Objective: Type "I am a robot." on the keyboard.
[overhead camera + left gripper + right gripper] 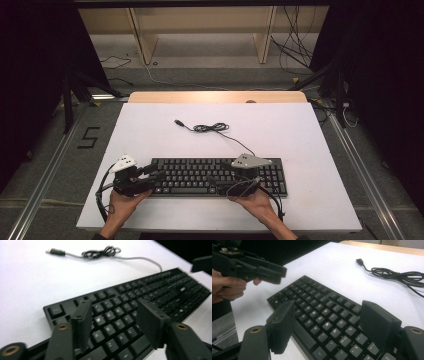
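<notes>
A large dark "5" [88,137] is marked on the grey floor, left of the tabletop [150,130]. On the black keyboard [317,312], white key letters read "S", "D", "C", "Z" in the left gripper view; "P", "O", "K", "L" in the right gripper view.

left claw [113,315] open, right claw [329,327] open

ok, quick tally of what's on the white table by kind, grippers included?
Black full-size computer keyboard: 1
Grey USB cable with a bundled coil, running from the keyboard: 1
Hand-held black two-jaw grippers: 2, the left gripper and the right gripper, both with open jaws above the keys
Total: 4
</notes>
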`<state>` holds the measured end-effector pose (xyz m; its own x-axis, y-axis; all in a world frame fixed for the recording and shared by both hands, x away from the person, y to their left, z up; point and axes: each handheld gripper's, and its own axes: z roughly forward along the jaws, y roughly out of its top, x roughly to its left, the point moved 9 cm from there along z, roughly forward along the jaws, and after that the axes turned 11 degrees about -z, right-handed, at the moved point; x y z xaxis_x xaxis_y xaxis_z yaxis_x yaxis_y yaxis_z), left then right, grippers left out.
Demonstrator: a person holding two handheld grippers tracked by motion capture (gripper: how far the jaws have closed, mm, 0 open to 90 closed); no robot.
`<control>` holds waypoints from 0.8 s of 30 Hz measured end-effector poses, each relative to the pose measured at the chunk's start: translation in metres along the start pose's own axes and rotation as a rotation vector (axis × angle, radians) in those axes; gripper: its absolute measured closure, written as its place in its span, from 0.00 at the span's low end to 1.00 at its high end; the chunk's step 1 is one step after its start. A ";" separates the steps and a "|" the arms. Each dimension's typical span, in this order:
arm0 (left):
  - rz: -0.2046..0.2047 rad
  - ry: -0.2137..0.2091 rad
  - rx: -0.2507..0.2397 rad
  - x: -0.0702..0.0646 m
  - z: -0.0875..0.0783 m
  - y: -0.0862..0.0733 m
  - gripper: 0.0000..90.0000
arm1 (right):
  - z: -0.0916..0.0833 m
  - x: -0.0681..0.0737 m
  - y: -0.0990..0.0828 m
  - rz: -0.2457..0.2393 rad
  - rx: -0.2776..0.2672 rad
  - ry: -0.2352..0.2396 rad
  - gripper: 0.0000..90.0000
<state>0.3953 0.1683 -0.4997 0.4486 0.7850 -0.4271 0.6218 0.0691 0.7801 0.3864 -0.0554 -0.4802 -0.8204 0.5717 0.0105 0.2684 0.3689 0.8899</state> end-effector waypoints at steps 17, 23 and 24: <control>0.007 -0.045 -0.074 -0.013 -0.008 0.004 0.37 | 0.014 0.005 0.000 -0.014 0.013 0.020 0.33; 0.001 -0.042 -0.075 -0.012 -0.008 0.004 0.36 | 0.020 0.007 0.000 -0.023 0.034 0.027 0.40; 0.000 -0.042 -0.075 -0.012 -0.008 0.004 0.36 | 0.022 0.008 -0.001 -0.023 0.038 0.030 0.43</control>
<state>0.3874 0.1635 -0.4876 0.4759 0.7587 -0.4449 0.5725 0.1168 0.8115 0.3909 -0.0354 -0.4904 -0.8410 0.5410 0.0047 0.2683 0.4096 0.8719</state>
